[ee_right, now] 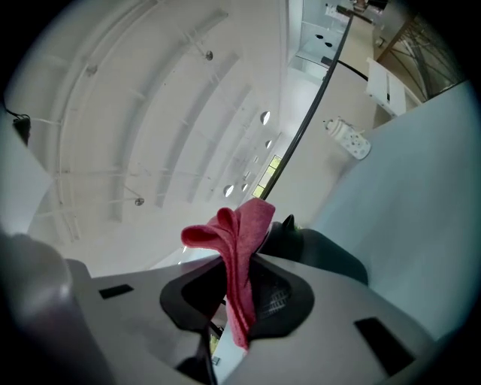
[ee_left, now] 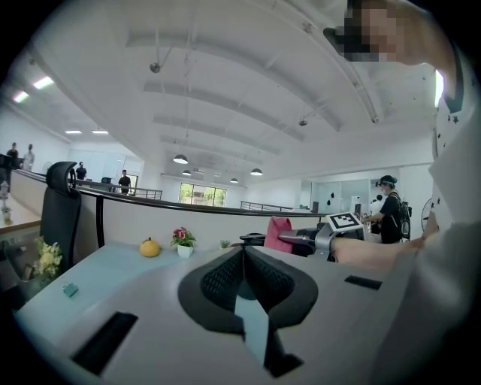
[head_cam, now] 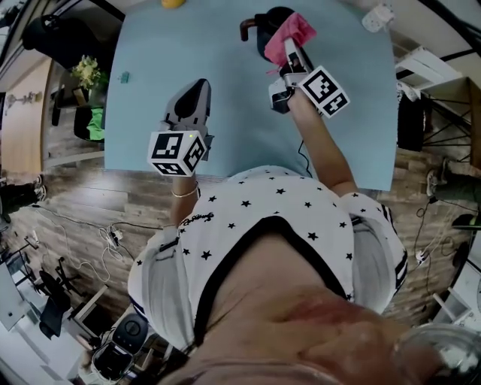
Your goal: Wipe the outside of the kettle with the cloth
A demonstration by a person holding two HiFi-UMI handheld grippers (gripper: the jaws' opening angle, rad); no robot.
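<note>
Pink cloth (ee_right: 239, 225) in right claw (ee_right: 242, 263), at kettle (ee_right: 331, 252)

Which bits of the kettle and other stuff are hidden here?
Kettle: head view, mostly behind the cloth and right tool; right gripper view, only a dark part shows past the cloth.
Yellow fruit: head view, cut by the top edge.
Green thing: head view, too small to name.

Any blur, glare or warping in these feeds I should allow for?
Head view: heavy fisheye, table edges bow, kettle dark behind the cloth. Left gripper view: sharp, corners vignetted black. Right gripper view: cloth crisp, kettle only a dark shape.
</note>
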